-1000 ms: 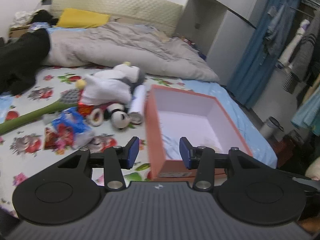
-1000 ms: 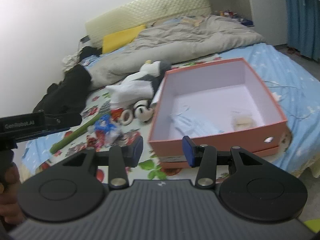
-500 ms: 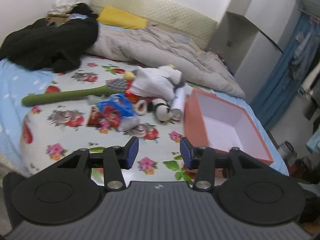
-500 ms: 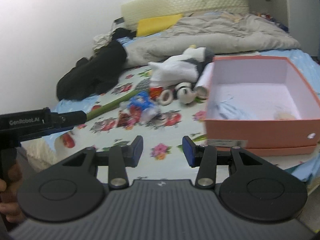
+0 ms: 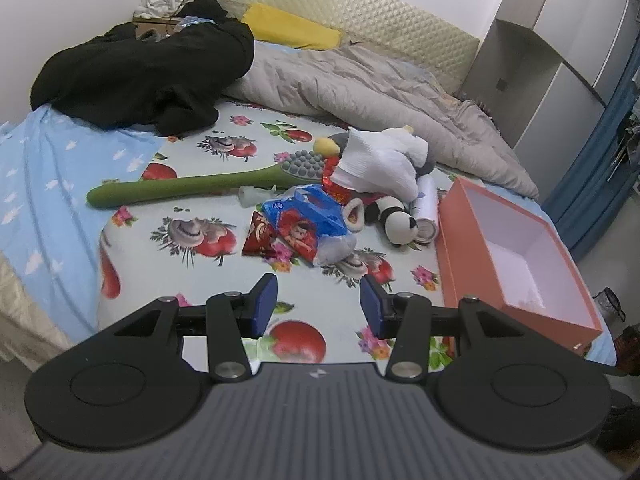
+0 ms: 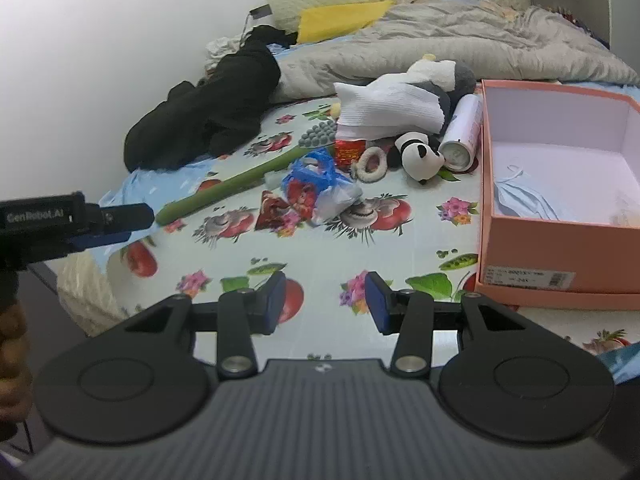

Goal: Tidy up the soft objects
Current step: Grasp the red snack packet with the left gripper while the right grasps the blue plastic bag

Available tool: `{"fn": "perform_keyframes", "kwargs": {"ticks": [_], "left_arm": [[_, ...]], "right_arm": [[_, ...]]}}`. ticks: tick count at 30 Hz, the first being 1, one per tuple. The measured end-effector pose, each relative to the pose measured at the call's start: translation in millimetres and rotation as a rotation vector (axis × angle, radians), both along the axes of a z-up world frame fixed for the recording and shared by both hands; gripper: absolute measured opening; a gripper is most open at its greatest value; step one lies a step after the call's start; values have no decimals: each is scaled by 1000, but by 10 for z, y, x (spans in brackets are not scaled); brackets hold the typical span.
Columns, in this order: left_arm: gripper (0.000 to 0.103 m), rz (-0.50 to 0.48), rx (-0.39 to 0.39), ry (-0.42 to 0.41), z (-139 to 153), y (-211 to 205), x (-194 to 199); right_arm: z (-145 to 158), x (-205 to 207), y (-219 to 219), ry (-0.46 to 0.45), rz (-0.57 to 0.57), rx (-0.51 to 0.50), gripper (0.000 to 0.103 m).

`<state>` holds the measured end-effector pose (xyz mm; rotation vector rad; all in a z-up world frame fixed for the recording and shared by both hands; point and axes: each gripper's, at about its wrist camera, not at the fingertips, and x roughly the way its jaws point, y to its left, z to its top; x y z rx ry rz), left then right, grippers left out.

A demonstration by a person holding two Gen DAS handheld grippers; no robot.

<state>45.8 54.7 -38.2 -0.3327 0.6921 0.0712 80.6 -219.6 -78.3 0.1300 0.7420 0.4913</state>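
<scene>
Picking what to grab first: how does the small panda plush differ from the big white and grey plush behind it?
The panda plush is small, black and white, and lies uncovered beside the white can. The white and grey plush is far larger, sits farther back, and is partly draped by a white ribbed cloth. Both lie on the bed, outside the orange box.

Both cameras sit behind their tongs and look down and forward at the bed (image 5: 200, 240) from near its foot edge. The left one stands further left. Both see the toy pile (image 5: 360, 192) and the pink box (image 6: 560, 200).
</scene>
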Motion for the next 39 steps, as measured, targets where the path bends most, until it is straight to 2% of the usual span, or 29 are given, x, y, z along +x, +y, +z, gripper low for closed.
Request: {"fn": "perform_keyframes", "kwargs": {"ticks": [5,12,24,25,26,28,30,39], "left_arm": [[52,8,-13,33,-263,92,393],[52,38,-43,81,-686,270,914],[53,74,-69,109,-1177,572,1552],[57,79,-73,117,-1217,598,1609],[58,82,-76,121,-1248,620,1654],[59,81,-79,122,-1310,665,1746],[60,87,-78,127,-1367,709,1828],[59,88,-84,145,-1602,844,2097]], "right_arm": [[-87,291,72,10,-13,-1,47],[-203,728,208,-15,28,-44,47],[-554,1402,592,0,84,-96,47],[-580,1453,636,1,92,-105,48],[-602,1504,675,2,100,-113,56],[-646,1612,756,5,115,-135,63],[-685,1725,850,-4,124,-174,63],[-892,2142,1164,-37,173,-207,63]]}}
